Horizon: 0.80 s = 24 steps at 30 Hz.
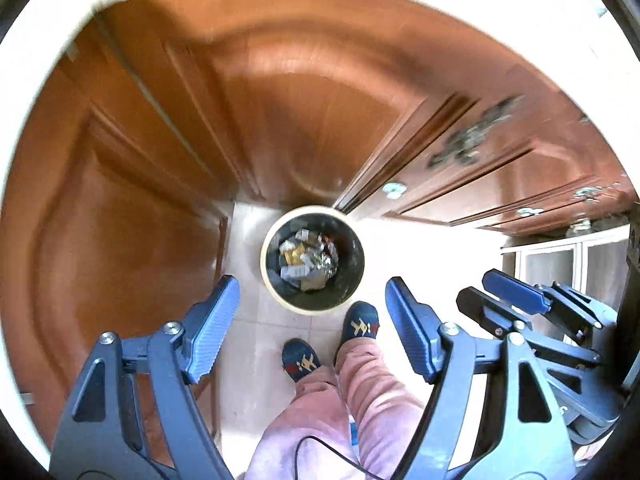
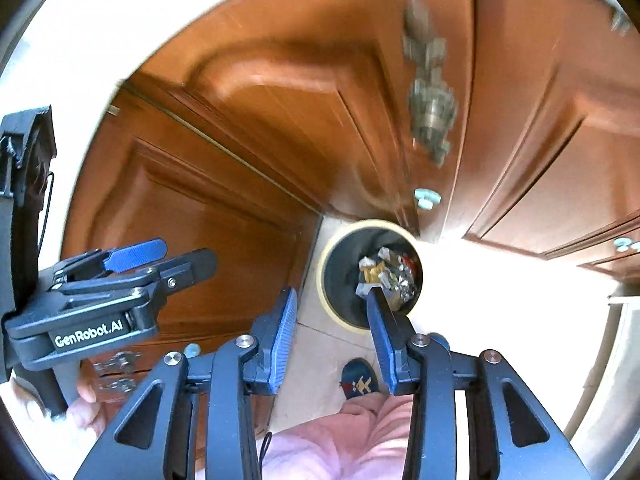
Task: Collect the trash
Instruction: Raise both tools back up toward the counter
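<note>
Left wrist view, bin: the trash bin (image 1: 313, 259) stands on the pale floor (image 1: 256, 344) at centre, far below the camera, just in front of the wooden doors (image 1: 168, 148); crumpled wrappers and foil (image 1: 307, 258) lie at its bottom.
Left wrist view, left gripper (image 1: 312, 322): fingers spread wide, nothing between them; the bin shows in the gap, toward 12 o'clock.
Left wrist view, right gripper (image 1: 496, 294): seen side-on at 3 o'clock, its fingers apart and empty.
Left wrist view, person: two slippers (image 1: 361, 324) at 6 o'clock, one just beside the bin's near rim.
Right wrist view, bin: the bin (image 2: 370, 274) sits right of centre, the trash (image 2: 390, 274) heaped toward its 3 o'clock side.
Right wrist view, right gripper (image 2: 334, 312): fingers wide, holding nothing; the right one overlaps the bin's mouth in the picture.
Right wrist view, left gripper (image 2: 180, 254): at 9 o'clock, held by a hand (image 2: 82, 404), its fingers parted.
Risk: if the bin itself is to be lifted, I judge a one-sided pinch on the rim could tilt it and spill the wrappers; a foot nudging it could do the same.
Hard to make out: cabinet handles (image 2: 430, 80) are blurred; the floor at 3 o'clock is washed out by glare; the bin's outer wall is hidden from above.
</note>
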{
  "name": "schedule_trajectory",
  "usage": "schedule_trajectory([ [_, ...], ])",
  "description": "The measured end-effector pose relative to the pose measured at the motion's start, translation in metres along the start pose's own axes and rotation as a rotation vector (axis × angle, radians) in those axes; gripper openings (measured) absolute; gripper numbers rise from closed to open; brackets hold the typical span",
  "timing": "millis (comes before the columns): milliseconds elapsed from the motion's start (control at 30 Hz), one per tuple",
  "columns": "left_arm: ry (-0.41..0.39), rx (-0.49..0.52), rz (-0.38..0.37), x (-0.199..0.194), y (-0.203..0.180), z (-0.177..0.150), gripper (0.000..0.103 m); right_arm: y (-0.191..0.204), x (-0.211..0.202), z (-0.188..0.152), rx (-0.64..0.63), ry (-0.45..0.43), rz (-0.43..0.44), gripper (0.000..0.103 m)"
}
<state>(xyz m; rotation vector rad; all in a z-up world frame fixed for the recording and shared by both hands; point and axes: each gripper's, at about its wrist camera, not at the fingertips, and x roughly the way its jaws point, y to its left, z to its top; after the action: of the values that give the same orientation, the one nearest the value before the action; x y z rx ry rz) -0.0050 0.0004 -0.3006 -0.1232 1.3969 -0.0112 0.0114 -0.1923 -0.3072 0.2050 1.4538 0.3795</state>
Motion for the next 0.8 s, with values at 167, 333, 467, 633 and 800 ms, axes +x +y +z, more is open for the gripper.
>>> schedule_trajectory([
  [167, -0.091, 0.043, -0.003, -0.069, -0.009, 0.01, 0.073, 0.021, -0.068, 0.002, -0.032, -0.089, 0.003, 0.037],
  [333, -0.198, 0.086, -0.007, -0.135, -0.013, 0.024, 0.073, 0.046, -0.132, 0.012, -0.071, -0.203, -0.004, 0.037],
  [467, -0.283, 0.121, -0.011, -0.176, -0.017, 0.035, 0.073, 0.061, -0.174, 0.022, -0.1, -0.296, -0.016, 0.037],
  [633, -0.369, 0.146, -0.013, -0.218, -0.018, 0.058, 0.073, 0.074, -0.218, 0.042, -0.116, -0.386, -0.023, 0.037],
  [800, -0.415, 0.156, -0.011, -0.249, -0.02, 0.091, 0.073, 0.084, -0.254, 0.073, -0.126, -0.465, -0.025, 0.037],
])
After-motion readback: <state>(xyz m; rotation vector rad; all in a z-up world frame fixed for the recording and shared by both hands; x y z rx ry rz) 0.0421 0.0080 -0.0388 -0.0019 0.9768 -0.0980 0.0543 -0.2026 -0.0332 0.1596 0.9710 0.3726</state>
